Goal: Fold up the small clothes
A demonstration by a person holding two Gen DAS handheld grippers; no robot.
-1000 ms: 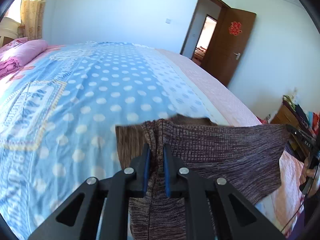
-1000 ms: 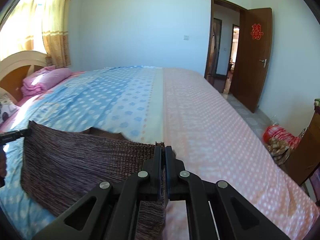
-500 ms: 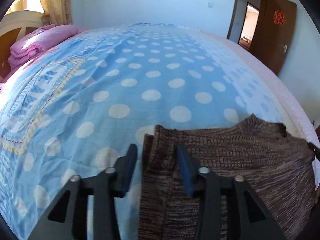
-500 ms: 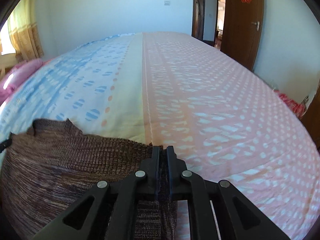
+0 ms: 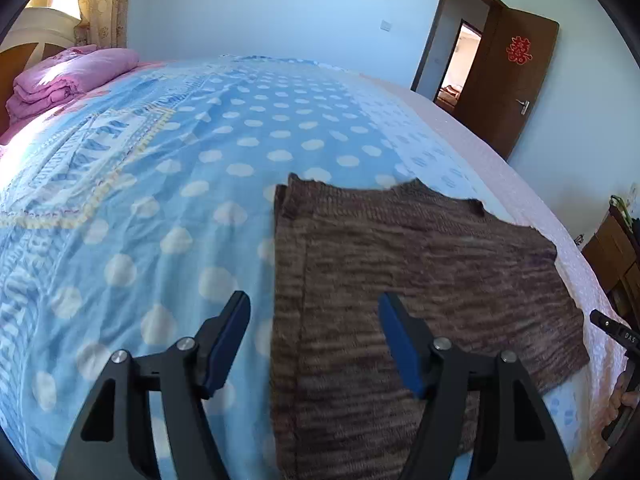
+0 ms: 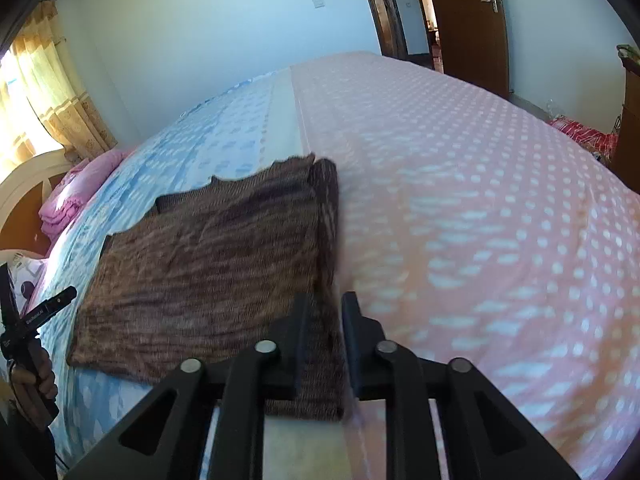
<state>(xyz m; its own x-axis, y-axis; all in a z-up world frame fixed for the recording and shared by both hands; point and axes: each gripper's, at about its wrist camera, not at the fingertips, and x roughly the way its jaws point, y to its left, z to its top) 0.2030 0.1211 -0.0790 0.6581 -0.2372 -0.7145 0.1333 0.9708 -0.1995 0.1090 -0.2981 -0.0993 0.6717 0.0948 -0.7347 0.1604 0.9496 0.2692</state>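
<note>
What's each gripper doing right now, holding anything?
Left gripper: open, jaws just widened, holding nothing; brown knit garment lies on bed.
Right gripper: open, just released the garment's edge, which lies between its jaws.

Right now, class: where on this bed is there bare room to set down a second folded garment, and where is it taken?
Free: the pink side of the bedspread right of the brown sweater, and the blue dotted stretch between sweater and pink quilt. Taken: the near middle.
</note>
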